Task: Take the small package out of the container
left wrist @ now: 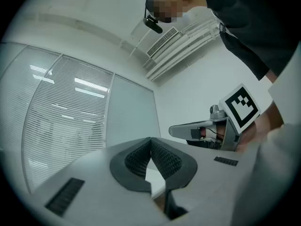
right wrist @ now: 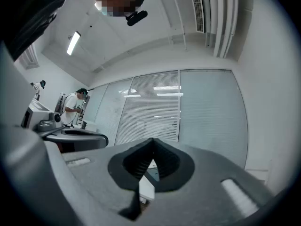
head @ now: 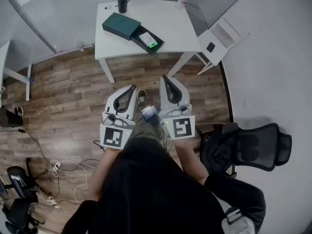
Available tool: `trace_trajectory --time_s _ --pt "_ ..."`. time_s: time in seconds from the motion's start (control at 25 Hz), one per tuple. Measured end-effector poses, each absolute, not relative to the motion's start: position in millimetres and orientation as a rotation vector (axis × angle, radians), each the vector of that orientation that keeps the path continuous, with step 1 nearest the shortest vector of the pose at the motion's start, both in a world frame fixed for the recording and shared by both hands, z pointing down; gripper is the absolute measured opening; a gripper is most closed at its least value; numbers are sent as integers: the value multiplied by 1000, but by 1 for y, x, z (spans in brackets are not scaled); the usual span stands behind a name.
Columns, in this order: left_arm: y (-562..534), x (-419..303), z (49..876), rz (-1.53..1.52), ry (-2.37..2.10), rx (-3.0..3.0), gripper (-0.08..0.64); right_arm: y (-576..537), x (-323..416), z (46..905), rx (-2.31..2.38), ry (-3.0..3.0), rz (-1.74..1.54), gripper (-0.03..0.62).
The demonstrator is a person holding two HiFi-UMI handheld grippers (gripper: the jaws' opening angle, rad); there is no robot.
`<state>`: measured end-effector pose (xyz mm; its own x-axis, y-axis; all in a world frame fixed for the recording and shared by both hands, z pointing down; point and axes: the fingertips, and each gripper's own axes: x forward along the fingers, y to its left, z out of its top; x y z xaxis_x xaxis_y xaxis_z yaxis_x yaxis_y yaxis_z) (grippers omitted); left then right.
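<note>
Plank wood flooring (head: 68,91) is topped by one rectangular white table (head: 165,28). The left gripper (head: 130,89) and right gripper (head: 166,78) are held apart from it, ribbed black pads pressed together on nothing. One dark green boxy container (head: 122,26) is set on the table. One flat white small package (head: 148,39) is seen in its slid-out tray.

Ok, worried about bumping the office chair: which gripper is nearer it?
Right. The right gripper is apart from the chair, which stands to its right; the left gripper is farther, beyond the right one.
</note>
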<state>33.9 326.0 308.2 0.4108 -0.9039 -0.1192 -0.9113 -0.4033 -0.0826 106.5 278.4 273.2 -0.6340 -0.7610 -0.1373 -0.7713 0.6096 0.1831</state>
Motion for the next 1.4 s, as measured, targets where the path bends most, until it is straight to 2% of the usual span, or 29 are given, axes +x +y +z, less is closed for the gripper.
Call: trace_trajectory --time_s 0.96,1.4 --pt "275 16 315 108 1625 -2522 0 222 94 300 -1293 2862 240 -3" --pt "225 -13 319 106 1664 -2507 0 169 65 306 -1251 2907 233 -3"
